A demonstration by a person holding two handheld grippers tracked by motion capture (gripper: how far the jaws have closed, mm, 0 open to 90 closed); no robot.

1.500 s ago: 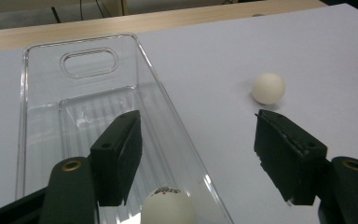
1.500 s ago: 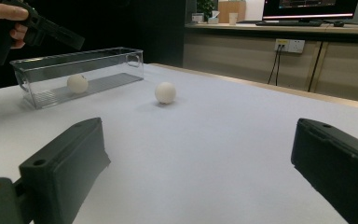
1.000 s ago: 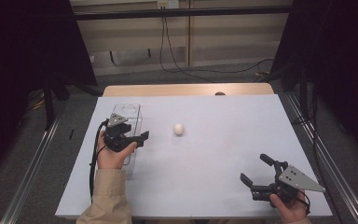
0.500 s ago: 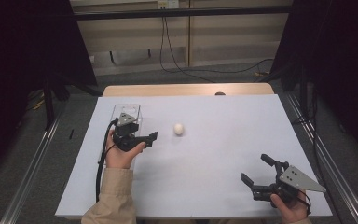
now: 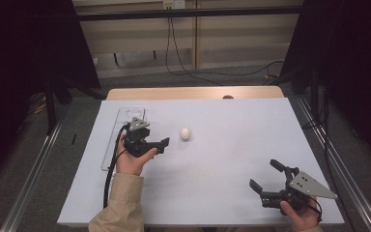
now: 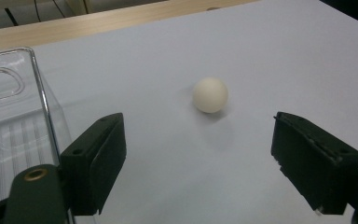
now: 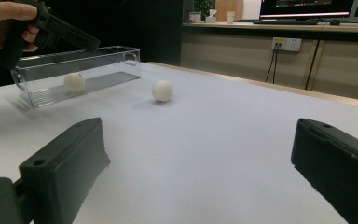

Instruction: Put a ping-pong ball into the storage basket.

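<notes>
A cream ball [image 5: 185, 133] lies loose on the white table top [image 5: 232, 145], left of centre. My left gripper [image 5: 157, 140] hovers just left of it, open and empty, jaws pointing right; in the left gripper view the ball [image 6: 209, 94] sits ahead of the wide gap [image 6: 200, 140]. A clear plastic box [image 5: 121, 121] lies along the table's left side, partly under that hand. A second cream ball [image 7: 74, 81] rests inside the box [image 7: 93, 65]. My right gripper [image 5: 265, 175] stands open and empty near the front right corner, far from both balls; its view shows the loose ball [image 7: 162, 90].
A wooden strip [image 5: 193, 93] borders the table's far edge. Metal rails [image 5: 43, 159] run along the floor on both sides. Cables [image 5: 183, 67] lie on the floor behind the table. The left gripper's black cable [image 5: 110, 179] trails toward the front edge.
My left gripper has moved right, from over the clear box toward the loose ball. The right gripper and the ball have stayed put.
</notes>
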